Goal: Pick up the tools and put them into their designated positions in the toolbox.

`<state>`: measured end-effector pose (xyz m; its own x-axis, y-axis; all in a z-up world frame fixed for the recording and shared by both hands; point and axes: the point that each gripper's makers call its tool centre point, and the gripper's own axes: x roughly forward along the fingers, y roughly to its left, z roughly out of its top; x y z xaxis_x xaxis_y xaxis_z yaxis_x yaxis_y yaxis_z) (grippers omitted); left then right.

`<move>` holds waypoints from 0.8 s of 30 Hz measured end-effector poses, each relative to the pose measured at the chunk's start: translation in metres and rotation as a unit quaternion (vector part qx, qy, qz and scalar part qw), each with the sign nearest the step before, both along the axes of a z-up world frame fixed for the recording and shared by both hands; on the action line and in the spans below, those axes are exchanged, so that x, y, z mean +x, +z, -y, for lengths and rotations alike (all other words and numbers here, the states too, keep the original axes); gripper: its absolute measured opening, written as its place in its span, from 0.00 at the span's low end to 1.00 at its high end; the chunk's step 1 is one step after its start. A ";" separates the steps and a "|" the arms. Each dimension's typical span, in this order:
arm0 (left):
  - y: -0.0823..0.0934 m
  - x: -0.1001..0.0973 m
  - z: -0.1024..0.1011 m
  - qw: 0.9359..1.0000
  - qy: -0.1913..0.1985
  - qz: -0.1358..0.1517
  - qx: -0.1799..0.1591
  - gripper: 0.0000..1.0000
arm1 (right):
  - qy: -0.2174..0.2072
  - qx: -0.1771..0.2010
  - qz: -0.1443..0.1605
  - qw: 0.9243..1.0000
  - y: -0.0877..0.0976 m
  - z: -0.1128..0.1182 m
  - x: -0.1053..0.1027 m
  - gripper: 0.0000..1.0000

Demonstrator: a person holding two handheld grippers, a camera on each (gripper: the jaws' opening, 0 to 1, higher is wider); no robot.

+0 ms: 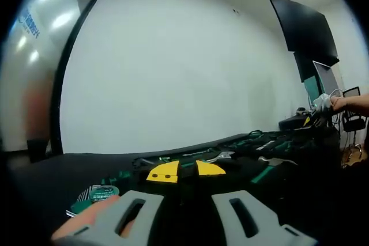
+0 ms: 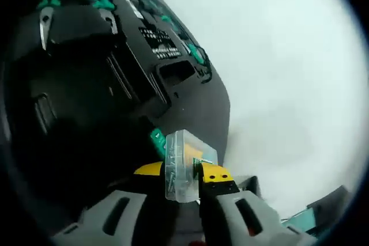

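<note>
The right gripper (image 2: 183, 191) pinches a small clear box (image 2: 183, 166) of little parts in its jaws, above the black toolbox (image 2: 98, 84). It is not in its slot yet. The left gripper (image 1: 187, 214) has its jaws spread and holds nothing. More tools (image 1: 222, 156) wait on the dark worktop (image 1: 63, 171). Behind is a white wall (image 1: 184, 67).

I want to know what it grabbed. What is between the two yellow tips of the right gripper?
A small clear plastic case with tiny metal bits inside sits clamped between the yellow tips of the right gripper, above the black toolbox, in the right gripper view.
</note>
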<state>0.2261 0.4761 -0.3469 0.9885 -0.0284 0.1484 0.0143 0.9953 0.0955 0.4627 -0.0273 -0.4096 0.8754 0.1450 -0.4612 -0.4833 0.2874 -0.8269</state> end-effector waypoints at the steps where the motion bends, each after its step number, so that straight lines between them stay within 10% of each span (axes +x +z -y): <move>1: 0.000 0.000 0.000 1.000 0.000 0.001 -0.001 0.06 | 0.018 -0.005 0.009 1.000 0.002 -0.004 0.001 0.17; 4: 0.000 0.000 -0.001 1.000 0.000 0.001 -0.002 0.06 | 0.015 0.027 0.022 0.999 0.020 -0.003 0.003 0.14; 11: 0.000 0.000 -0.003 1.000 0.000 0.002 -0.001 0.06 | 0.016 0.156 -0.072 0.985 0.055 -0.014 -0.031 0.14; 18: 0.000 0.001 -0.002 1.000 0.000 0.001 -0.001 0.06 | -0.077 0.296 -0.190 0.933 0.072 0.006 -0.009 0.15; 22: 0.001 0.000 -0.003 1.000 0.002 0.003 -0.003 0.06 | -0.119 0.267 -0.202 0.935 0.061 0.019 0.014 0.15; 24: 0.000 0.001 -0.004 1.000 0.002 0.002 -0.003 0.06 | -0.125 0.315 -0.241 0.910 0.056 0.008 0.011 0.17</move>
<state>0.2266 0.4799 -0.3464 0.9879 -0.0232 0.1531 0.0096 0.9960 0.0892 0.4738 -0.0350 -0.3534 0.6356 0.3374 -0.6944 -0.6008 0.7810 -0.1705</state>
